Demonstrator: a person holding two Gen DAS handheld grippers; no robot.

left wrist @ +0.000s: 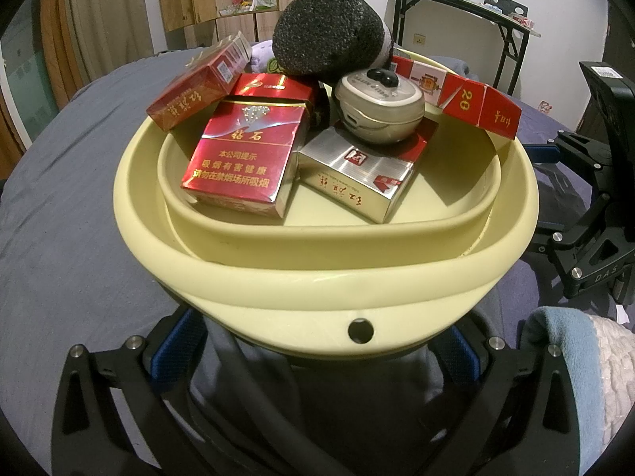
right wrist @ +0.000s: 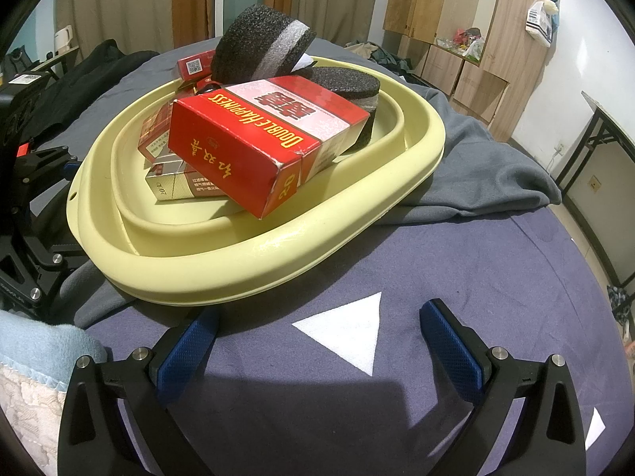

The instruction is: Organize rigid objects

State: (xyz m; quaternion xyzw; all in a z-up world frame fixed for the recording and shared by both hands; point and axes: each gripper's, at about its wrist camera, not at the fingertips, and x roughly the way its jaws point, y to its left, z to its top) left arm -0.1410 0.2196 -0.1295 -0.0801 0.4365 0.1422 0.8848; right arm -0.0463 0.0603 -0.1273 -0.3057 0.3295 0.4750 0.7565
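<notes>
Because the pale yellow basin (left wrist: 278,277) sits partly on a crumpled grey cloth (right wrist: 476,166) spread over the bed (right wrist: 456,269), it rests tilted, and the load inside is likely to shift if the rim is pulled unevenly. The left gripper (left wrist: 317,341) has its near rim between the blue pads; whether the pads actually clamp it cannot be determined, as the rim hides the tips. The right gripper (right wrist: 321,341) stands open and empty, the basin just ahead of it and to its left.

Probable faults:
- The large red carton (right wrist: 258,146) overhangs the inner ridge at a slant; a jolt could slide it over the rim.
- The black foam pieces (right wrist: 258,47) are stacked loosely at the far side and may roll off.
- The rounded metal case (left wrist: 377,109) sits on a silver pack (left wrist: 353,174) and could topple.

Materials: the basin is smooth, flexible-looking plastic with a rolled rim. The packs are glossy, sharp-edged card boxes. The foam is coarse and porous.
</notes>
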